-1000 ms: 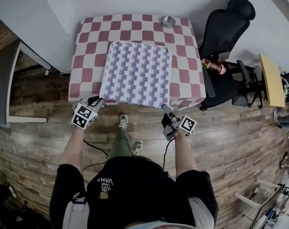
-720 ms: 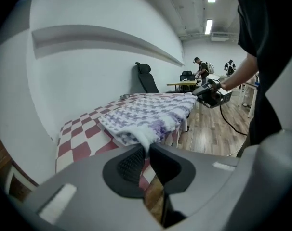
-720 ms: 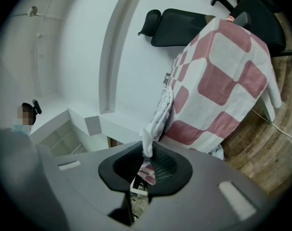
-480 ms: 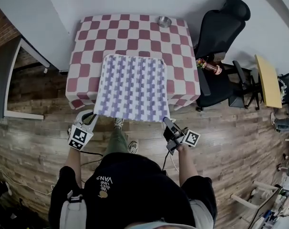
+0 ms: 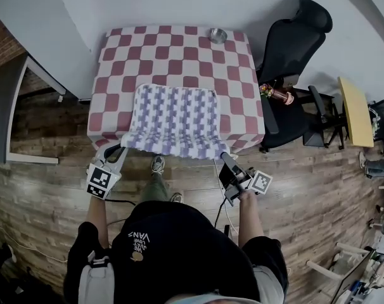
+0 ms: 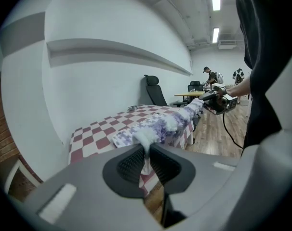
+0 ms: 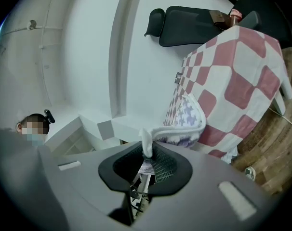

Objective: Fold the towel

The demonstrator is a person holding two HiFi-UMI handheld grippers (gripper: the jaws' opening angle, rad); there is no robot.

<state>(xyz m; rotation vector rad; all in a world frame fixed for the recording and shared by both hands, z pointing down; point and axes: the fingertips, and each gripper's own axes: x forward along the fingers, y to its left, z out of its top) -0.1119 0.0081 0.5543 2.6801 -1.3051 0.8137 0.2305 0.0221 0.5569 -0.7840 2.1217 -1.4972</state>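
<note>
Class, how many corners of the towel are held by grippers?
2. The towel's near left corner is in the left gripper, its near right corner in the right gripper; both far corners rest on the table.

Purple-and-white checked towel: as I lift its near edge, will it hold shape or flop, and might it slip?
Likely floppy: the purple-and-white checked towel bunches and curves between the left gripper and right gripper, each shut on a near corner. Probably light, since thin corner pinches carry the raised edge. Its fluffy pile should resist slipping, though a tug might free it.
</note>
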